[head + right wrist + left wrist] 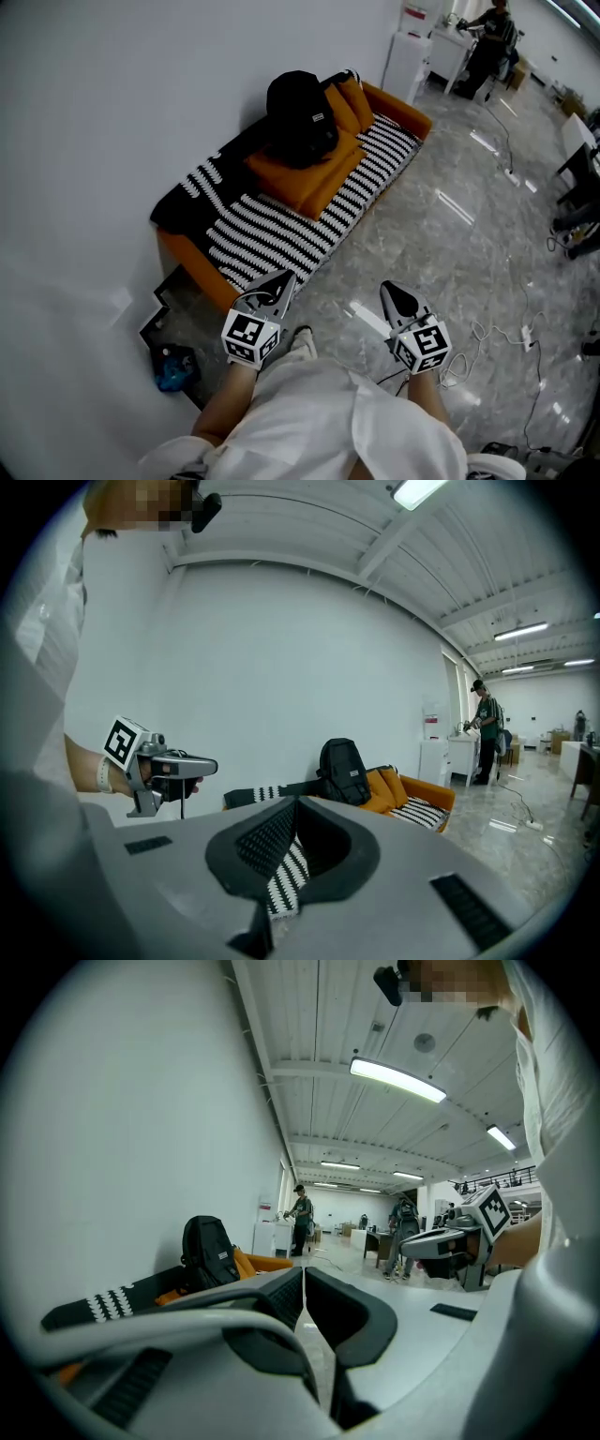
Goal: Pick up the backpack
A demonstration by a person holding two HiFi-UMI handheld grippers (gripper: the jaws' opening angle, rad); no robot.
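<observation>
Head view: one black backpack (300,117) sits on one striped sofa (281,234), well ahead of both jaw pairs. The left gripper (278,281) and right gripper (396,292) are both empty.

Left gripper view: the jaws are pressed together, with the backpack ahead-left (two people (300,1215) show only here).

Right gripper view: the jaws are closed on nothing, with the backpack ahead, slightly right.

Black backpack (300,117) with small white label, upright on orange cushion, upper centre of the head view.
</observation>
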